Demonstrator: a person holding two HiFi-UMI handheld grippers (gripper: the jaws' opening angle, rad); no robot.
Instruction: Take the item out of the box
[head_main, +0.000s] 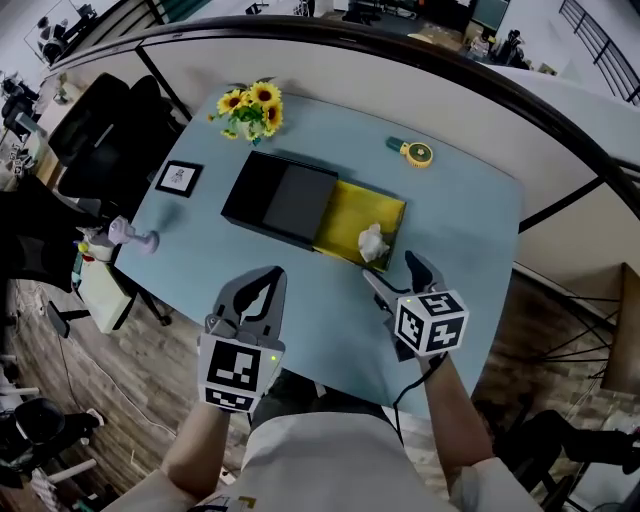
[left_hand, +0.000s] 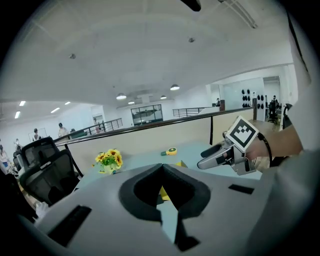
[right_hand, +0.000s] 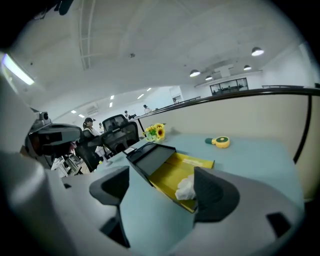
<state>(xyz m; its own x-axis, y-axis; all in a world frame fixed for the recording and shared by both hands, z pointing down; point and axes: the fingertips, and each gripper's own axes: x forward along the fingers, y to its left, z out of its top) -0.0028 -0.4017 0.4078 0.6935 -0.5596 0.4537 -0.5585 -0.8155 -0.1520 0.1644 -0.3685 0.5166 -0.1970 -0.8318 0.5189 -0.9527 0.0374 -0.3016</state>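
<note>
White crumpled item (head_main: 372, 242): laid at centre frame in the drawn-out yellow tray (head_main: 345, 212) of the black box (head_main: 283, 198), exposed for removal. Right gripper (head_main: 392, 268): fingers held apart just below it, ready. Left gripper (head_main: 262, 277): fingers together, empty, lower left.

The left gripper (head_main: 262, 278) and right gripper (head_main: 392, 268) are grey with dark inner pads (right_hand: 220, 192). Each bears a white cube (head_main: 431, 322) printed with black square markers. A black cable (head_main: 415, 380) leaves the right gripper. The person wears a pale short-sleeved top (head_main: 320, 460).

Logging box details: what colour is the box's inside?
Yellow. The box shows it best in the head view.
</note>
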